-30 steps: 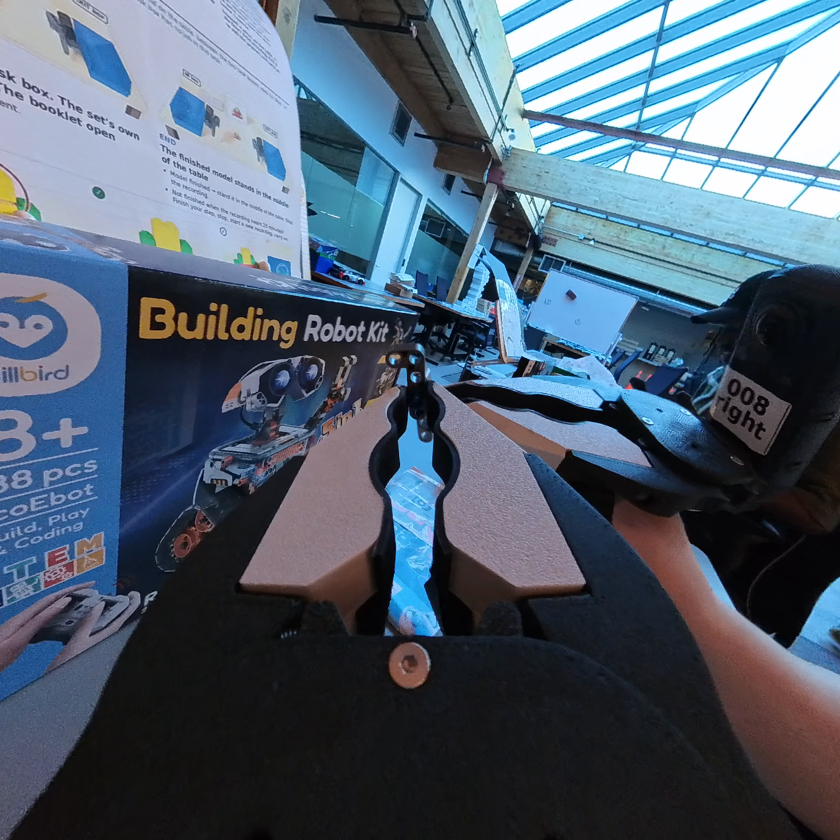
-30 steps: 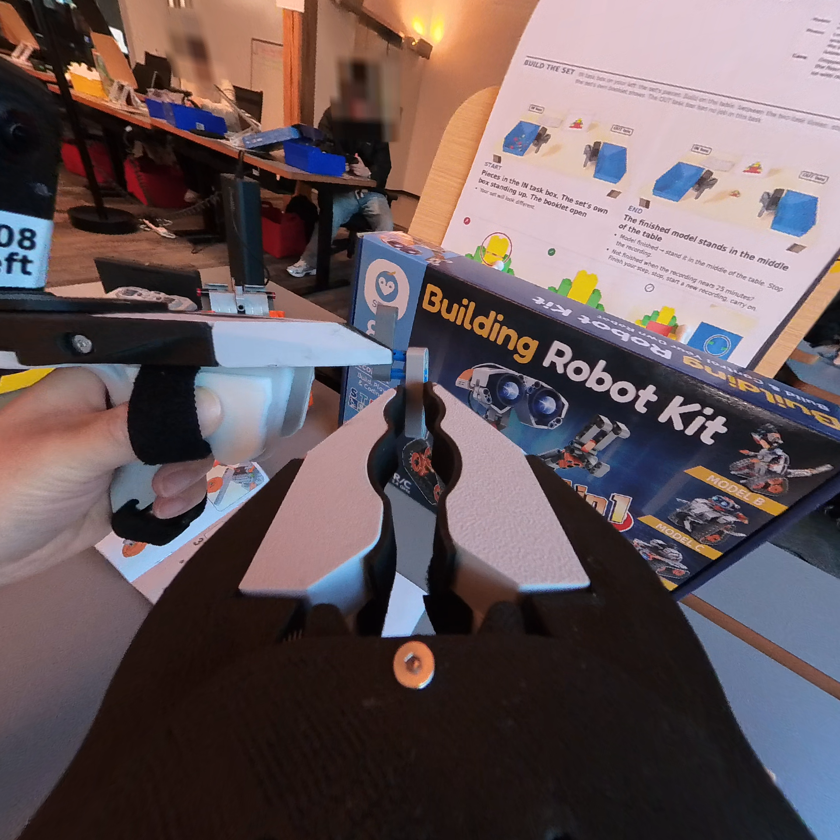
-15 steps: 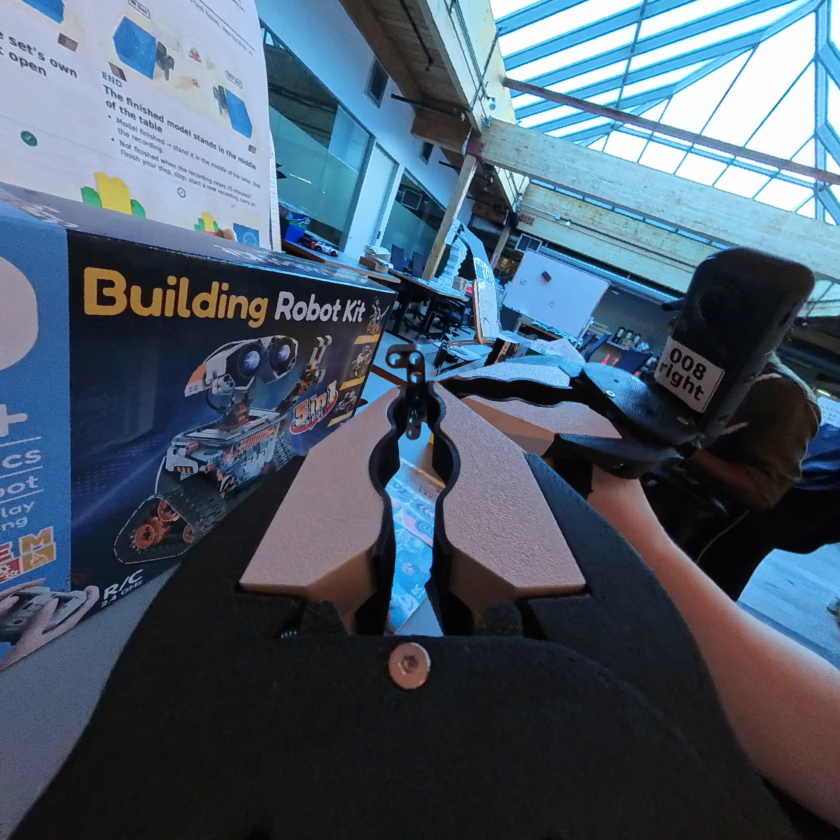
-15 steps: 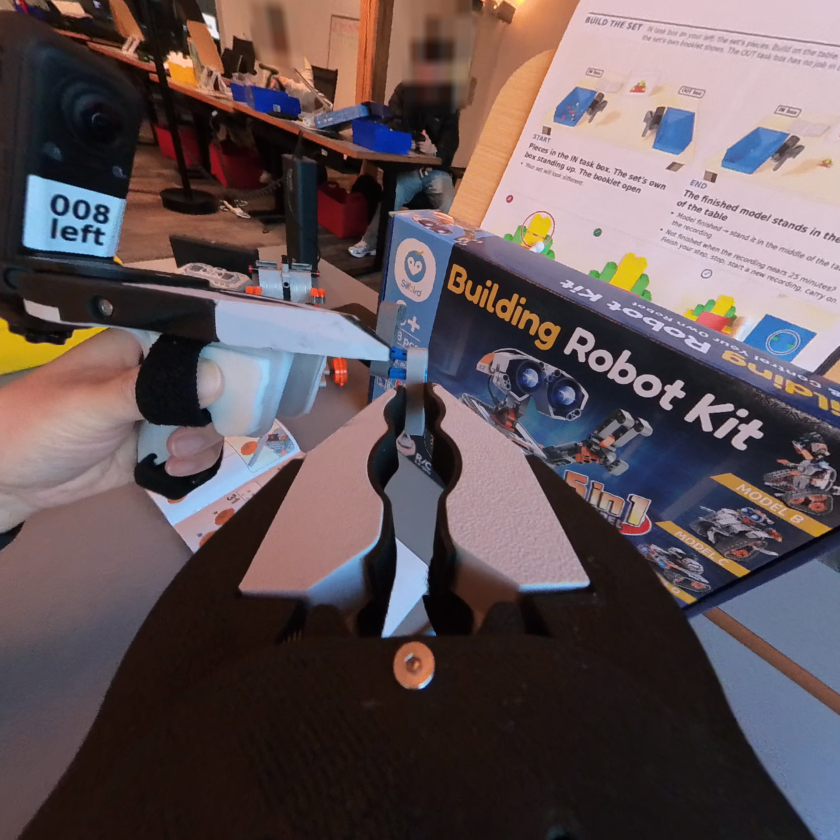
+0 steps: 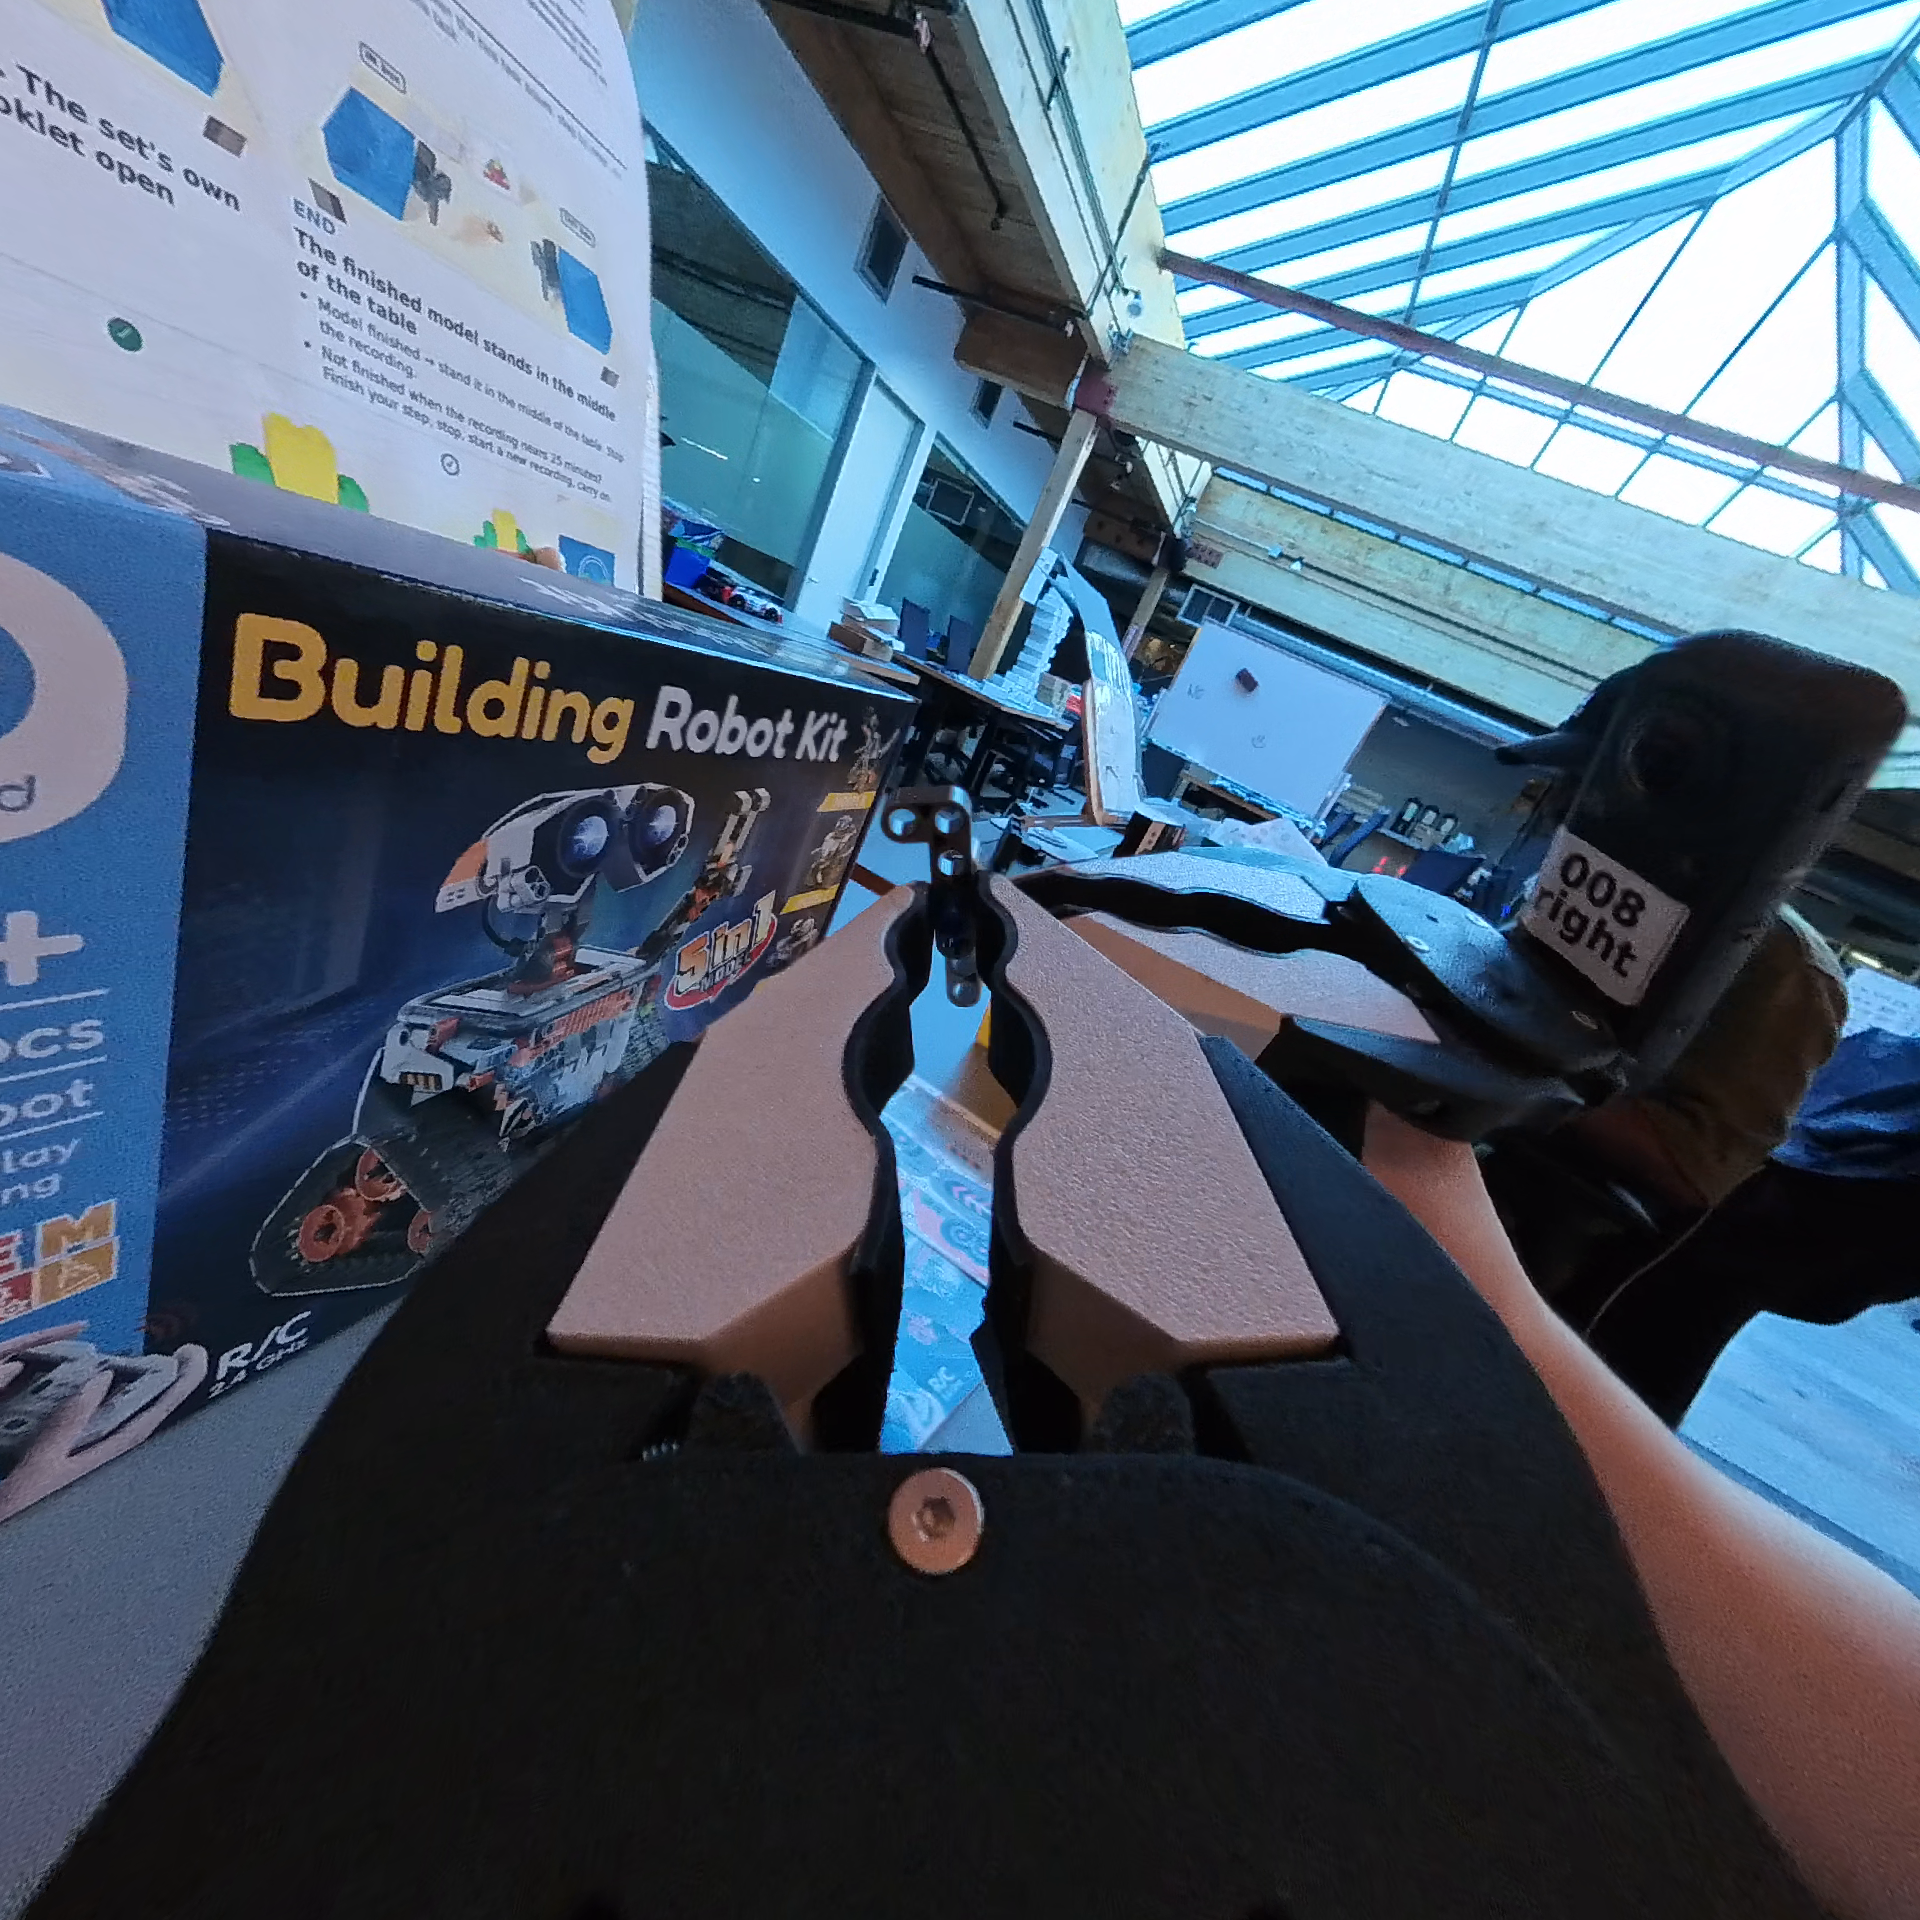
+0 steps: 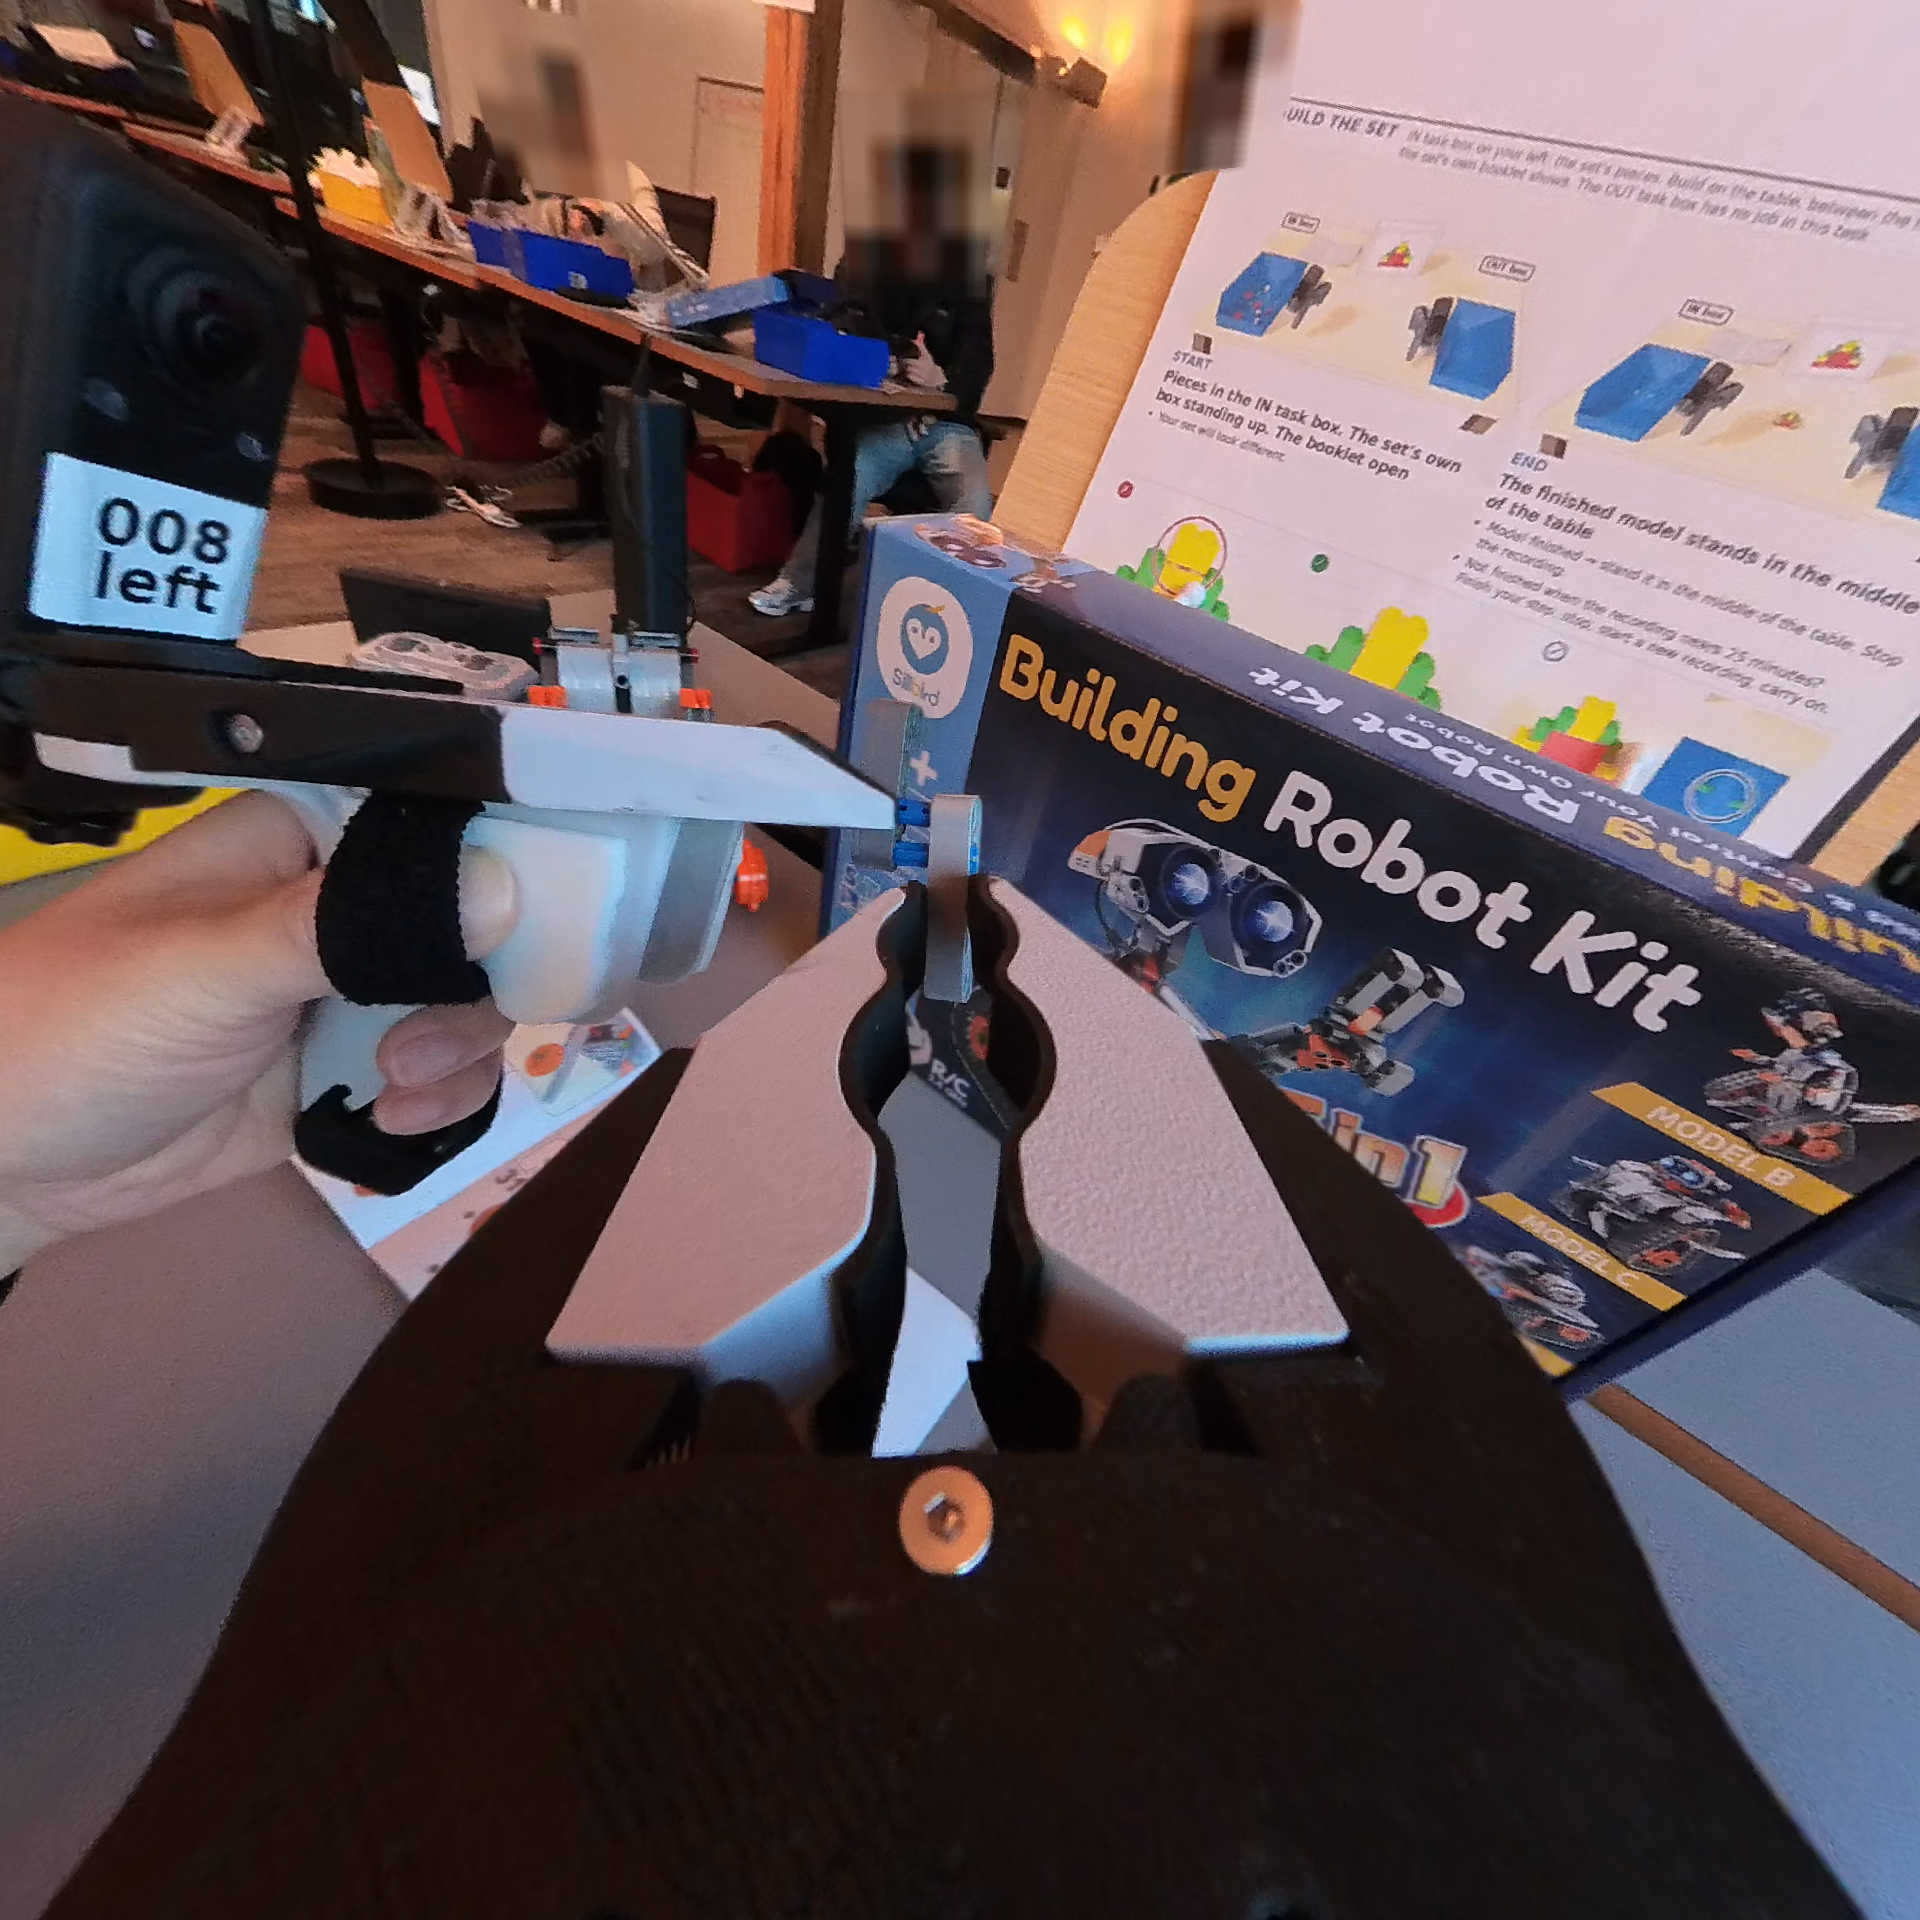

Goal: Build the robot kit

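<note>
While both claws meet in the air above the surface (image 6: 156, 1455), each is clenched on a small building piece. The left claw (image 5: 948, 914) grips a thin grey beam with holes (image 5: 940, 842) that sticks up past its fingertips; in the right wrist view the same claw (image 6: 883, 805) comes in from the left, held by a hand (image 6: 156, 1018), and pinches blue pins (image 6: 912, 831) at its tip. The right claw (image 6: 948, 914) grasps a flat grey piece (image 6: 951, 894) standing upright between its fingers, and the blue pins touch that piece's left face. In the left wrist view the right claw (image 5: 1049, 894) reaches in from the right, its tip just beside the beam.

Beyond both claws stands a dark blue kit box (image 6: 1403, 987) with a robot pictured on it, and behind the box leans a white instruction poster (image 6: 1558, 416). Left of the right claw, farther off, a partly built white and orange model (image 6: 623, 675) sits on the surface, with an open booklet (image 6: 582, 1049) lying below the left claw.
</note>
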